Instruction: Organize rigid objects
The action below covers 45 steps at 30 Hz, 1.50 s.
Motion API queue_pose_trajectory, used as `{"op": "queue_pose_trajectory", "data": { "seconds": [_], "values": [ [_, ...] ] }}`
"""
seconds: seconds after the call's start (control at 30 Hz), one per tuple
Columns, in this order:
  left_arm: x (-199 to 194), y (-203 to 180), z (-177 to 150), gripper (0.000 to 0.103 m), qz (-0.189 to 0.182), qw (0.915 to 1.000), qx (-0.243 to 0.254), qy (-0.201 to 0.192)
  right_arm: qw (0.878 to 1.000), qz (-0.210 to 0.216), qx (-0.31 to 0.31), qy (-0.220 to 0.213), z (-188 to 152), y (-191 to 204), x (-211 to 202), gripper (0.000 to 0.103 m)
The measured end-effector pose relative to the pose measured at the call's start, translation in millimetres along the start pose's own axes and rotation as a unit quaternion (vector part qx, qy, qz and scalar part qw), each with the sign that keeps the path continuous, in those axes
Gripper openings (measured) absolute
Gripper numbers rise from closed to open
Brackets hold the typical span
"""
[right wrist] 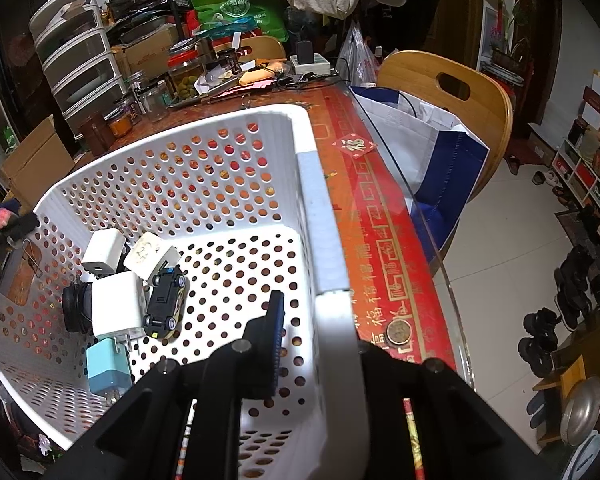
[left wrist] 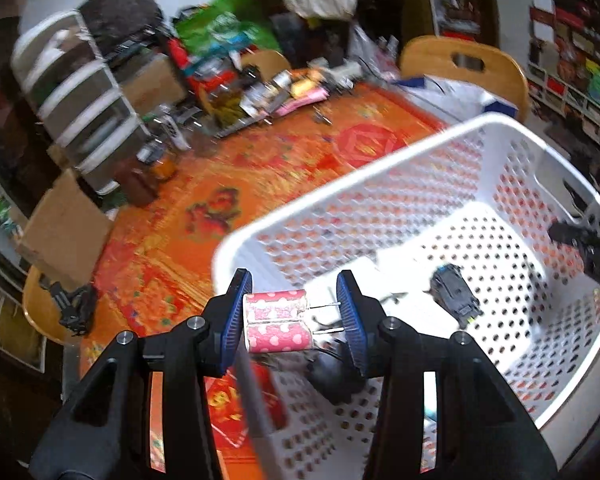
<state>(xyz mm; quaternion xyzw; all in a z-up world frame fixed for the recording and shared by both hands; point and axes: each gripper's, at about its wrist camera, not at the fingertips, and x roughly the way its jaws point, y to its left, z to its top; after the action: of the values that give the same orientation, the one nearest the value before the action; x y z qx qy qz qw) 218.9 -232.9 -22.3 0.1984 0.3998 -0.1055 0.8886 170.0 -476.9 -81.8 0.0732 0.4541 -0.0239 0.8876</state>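
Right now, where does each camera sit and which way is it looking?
Left wrist: rides the left hand-held gripper, looking down over the white basket rim; its blue pads clamp a pink polka-dot plug.
Right wrist: rides the right hand-held gripper, looking down along the basket's side wall, its jaws closed on that rim; table and floor beyond.
Shared: the basket, the black toy car, the wooden chair.
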Motion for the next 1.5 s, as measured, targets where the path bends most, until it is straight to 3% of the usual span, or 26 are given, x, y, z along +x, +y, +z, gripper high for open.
{"op": "queue_pose_trajectory", "data": {
  "seconds": [0.27,0.43,0.57,0.7,0.77,0.8,0.87,0.93,1.0,1.1,1.27,1.4,1.5],
  "values": [
    [29,-24,-10,0.042,-0.035,0.9971,0.025,0.062,1.0,0.006,0.0,-0.002,-1,-1,1,0.017],
    [35,-30,-12,0.042,-0.047,0.9954,0.031,0.077,1.0,0.006,0.001,-0.002,0,-1,0,0.017],
    [36,-29,-13,0.061,-0.057,0.9944,0.028,0.085,1.0,0.005,-0.001,0.0,0,-1,1,0.017],
    [32,-27,-13,0.087,-0.069,0.9938,0.025,0.083,1.0,0.004,-0.002,0.001,0,-1,1,0.017],
    [27,-28,-13,0.094,-0.071,0.9943,0.027,0.075,1.0,0.004,0.0,0.001,0,-1,1,0.019],
    [25,-28,-13,0.097,-0.071,0.9946,0.029,0.069,1.0,0.007,0.001,0.001,0,-2,2,0.022],
    [21,-28,-15,0.099,-0.077,0.9947,0.03,0.061,1.0,0.013,0.006,0.002,0,-3,2,0.042],
    [16,-26,-15,0.102,-0.086,0.9948,0.024,0.048,1.0,0.005,0.007,-0.001,-2,-3,-1,0.082],
    [8,-22,-17,0.103,-0.1,0.9945,0.013,0.027,1.0,-0.004,0.009,-0.022,-6,-2,-16,0.097],
    [-19,-9,-23,0.103,-0.085,0.9958,-0.011,-0.033,0.996,-0.009,0.028,-0.09,-15,-4,-55,0.103],
    [-93,39,-62,0.103,-0.079,0.9808,-0.076,-0.161,0.976,-0.002,0.07,-0.207,-55,14,-126,0.103],
    [-147,68,-103,0.103,-0.039,0.9682,-0.101,-0.225,0.965,-0.023,0.07,-0.252,-96,53,-165,0.103],
    [-184,89,-141,0.103,-0.043,0.9603,-0.12,-0.248,0.962,-0.007,0.04,-0.269,-129,90,-196,0.103]
  ]
}}
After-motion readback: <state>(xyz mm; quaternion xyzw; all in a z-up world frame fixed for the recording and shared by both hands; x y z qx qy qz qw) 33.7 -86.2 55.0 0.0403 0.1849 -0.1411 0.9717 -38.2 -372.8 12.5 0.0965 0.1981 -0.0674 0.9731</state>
